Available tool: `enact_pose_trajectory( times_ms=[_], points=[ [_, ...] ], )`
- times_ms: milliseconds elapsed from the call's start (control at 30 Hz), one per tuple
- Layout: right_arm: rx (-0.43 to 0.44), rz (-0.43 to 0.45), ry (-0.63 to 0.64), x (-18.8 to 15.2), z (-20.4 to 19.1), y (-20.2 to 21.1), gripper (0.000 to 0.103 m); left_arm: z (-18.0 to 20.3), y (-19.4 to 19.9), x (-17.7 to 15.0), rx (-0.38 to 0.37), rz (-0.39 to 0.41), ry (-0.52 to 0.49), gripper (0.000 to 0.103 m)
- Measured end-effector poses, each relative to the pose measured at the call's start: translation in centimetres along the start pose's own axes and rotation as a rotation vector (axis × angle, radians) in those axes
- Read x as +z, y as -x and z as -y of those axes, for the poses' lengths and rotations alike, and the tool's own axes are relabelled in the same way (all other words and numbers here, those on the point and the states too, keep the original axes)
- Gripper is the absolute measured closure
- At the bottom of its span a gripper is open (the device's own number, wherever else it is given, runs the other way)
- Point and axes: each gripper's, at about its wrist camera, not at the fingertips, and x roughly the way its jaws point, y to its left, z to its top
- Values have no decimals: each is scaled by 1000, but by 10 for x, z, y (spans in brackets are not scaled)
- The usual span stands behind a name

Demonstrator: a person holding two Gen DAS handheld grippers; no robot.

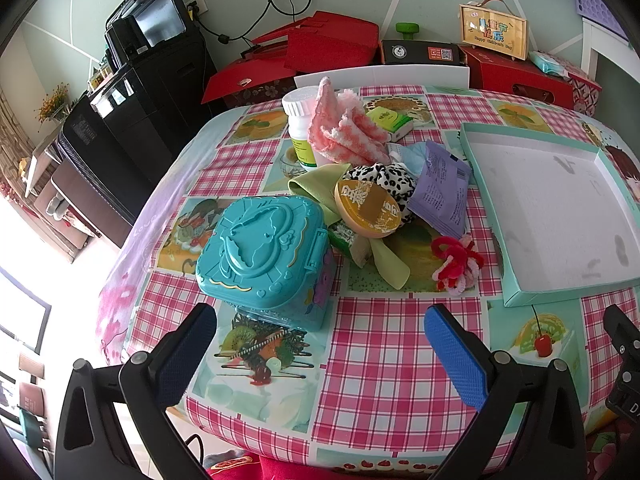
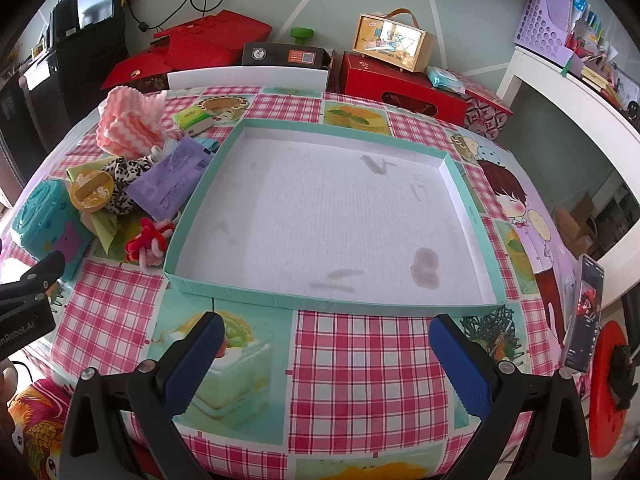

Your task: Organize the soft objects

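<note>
Over tablecloth (image 1: 380, 344), both tools (image 1: 320, 352) (image 2: 326, 356) wide open, empty; phone (image 2: 584, 316), probably, only right view.

The surface (image 2: 360, 360) carries a shallow tray (image 2: 472, 208) at its centre in the right wrist view, nothing in it. A pile sits at the tray's 9 o'clock, just beside its wall. Within the pile: a folded cloth (image 2: 128, 124) at 12 o'clock, a sachet (image 2: 168, 184) touching the tray wall, a spotted scrunchie (image 2: 124, 172) behind a round lid (image 2: 90, 192), a pipe-cleaner bundle (image 2: 150, 240) at 6 o'clock. A plastic case (image 1: 264, 252) stands at the pile's 8 o'clock; a bottle (image 1: 300, 128) stands behind.
</note>
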Motion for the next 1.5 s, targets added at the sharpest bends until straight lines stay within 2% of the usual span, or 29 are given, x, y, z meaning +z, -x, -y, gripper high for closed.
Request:
enact_pose_trajectory(
  times_ms=[233, 333, 467, 633, 833, 1000, 1133, 1200, 1300, 1500],
  points=[
    [0, 9, -1, -1, 1, 3, 0, -4, 2, -1, -15, 0, 17, 0],
    [47, 61, -9, 0, 2, 16, 0, -15, 11, 3, -87, 13, 40, 0],
    [104, 86, -17, 13, 4, 25, 0, -30, 29, 27, -150, 39, 67, 0],
    [145, 141, -35, 41, 5, 41, 0, -39, 46, 61, -163, 88, 43, 0],
    [178, 214, -32, 75, 1, 57, 0, -46, 42, 83, -230, 89, 73, 0],
    [194, 233, -7, 95, -8, 49, 0, -48, 28, 96, -276, 69, 91, 0],
    [264, 244, -10, 105, -14, 39, 0, -56, 19, 106, -322, 68, 110, 0],
    [309, 237, 3, 110, -20, 32, 0, -60, 14, 111, -348, 65, 125, 0],
    [313, 224, 48, 117, -34, 22, 0, -66, 7, 117, -390, 71, 153, 0],
    [357, 194, 109, 121, -60, 2, 0, -75, -6, 124, -420, 90, 168, 0]
  ],
)
